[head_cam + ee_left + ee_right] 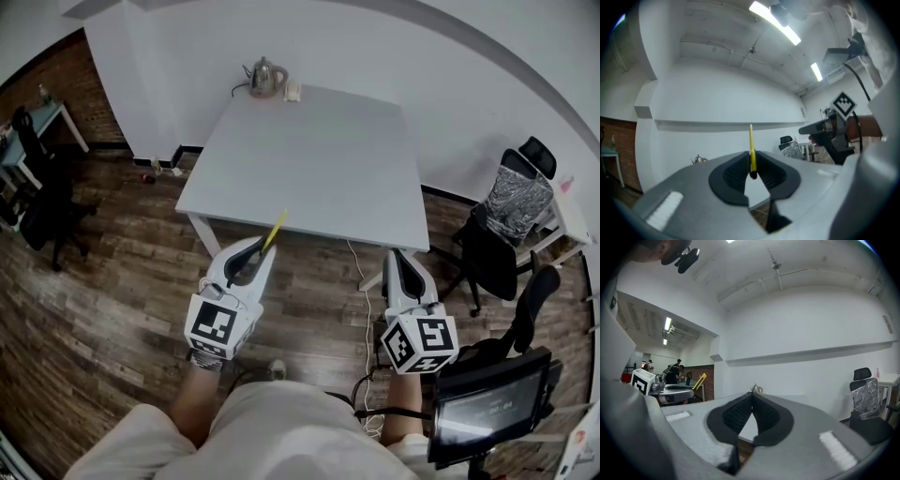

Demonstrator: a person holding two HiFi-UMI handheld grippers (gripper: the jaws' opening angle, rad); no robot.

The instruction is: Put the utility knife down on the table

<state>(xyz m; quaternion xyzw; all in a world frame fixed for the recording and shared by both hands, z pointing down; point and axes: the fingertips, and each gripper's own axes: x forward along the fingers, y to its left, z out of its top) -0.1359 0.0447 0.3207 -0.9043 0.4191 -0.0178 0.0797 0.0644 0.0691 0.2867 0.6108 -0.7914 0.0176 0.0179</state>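
Two tongs, both held level in front of the person, just short of a white table. The left tongs are clamped on the yellow utility knife: the pads pinch its near end and the rest sticks out fwd past the tips. In the left gripper view it stands approx upright btwn the pads. The knife is in the air, not on the table. In the head view its far end shows against the table's near edge. The right tongs are pressed together w/ nothing btwn them. Only vessel in sight is a metal kettle at the table's far edge; contents can't be seen. A small white obj sits just beside it on the right. A black office chair stands on the wood floor right of the table.
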